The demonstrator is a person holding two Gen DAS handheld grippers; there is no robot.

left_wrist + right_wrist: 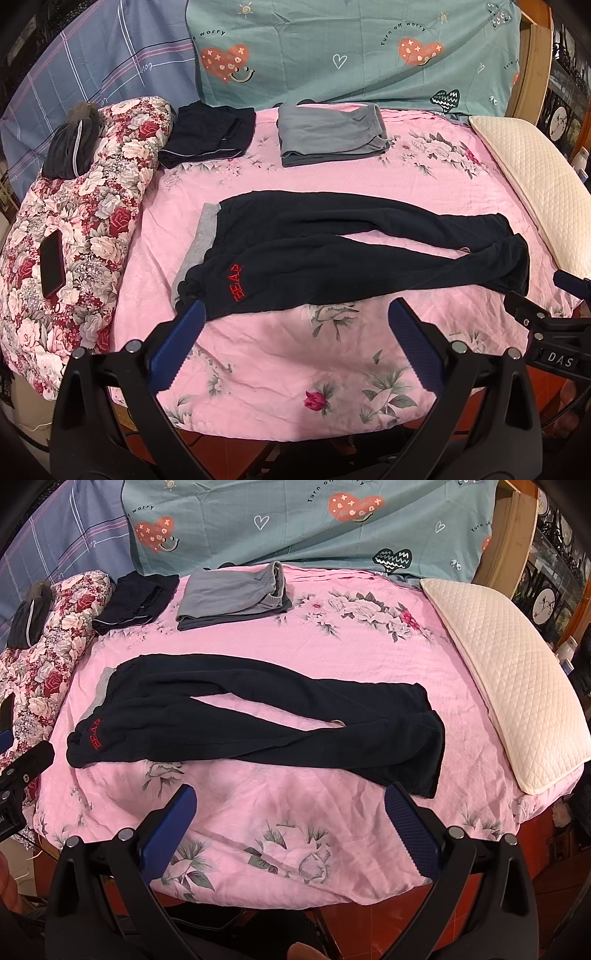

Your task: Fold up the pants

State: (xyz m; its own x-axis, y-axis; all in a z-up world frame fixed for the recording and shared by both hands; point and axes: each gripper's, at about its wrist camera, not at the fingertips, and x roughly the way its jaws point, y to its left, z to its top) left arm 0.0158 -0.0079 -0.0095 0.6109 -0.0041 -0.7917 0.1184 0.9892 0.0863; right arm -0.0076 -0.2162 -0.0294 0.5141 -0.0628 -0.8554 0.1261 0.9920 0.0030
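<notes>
Dark navy pants [332, 251] with red "BEAR" lettering and a grey waistband lining lie spread flat on the pink floral bed sheet [295, 369], waist to the left, leg cuffs to the right; they also show in the right wrist view [258, 720]. My left gripper [295, 314] is open and empty, hovering just in front of the waist end. My right gripper [290, 801] is open and empty, in front of the legs, its right finger near the cuffs. The right gripper's body shows at the right edge of the left wrist view [554, 332].
Folded dark pants [210, 134] and folded grey pants [330, 134] lie at the back of the bed. A rolled floral quilt [74, 240] with a phone [51, 264] and dark garment [72, 147] lies left. A cream pillow [517, 686] lies right.
</notes>
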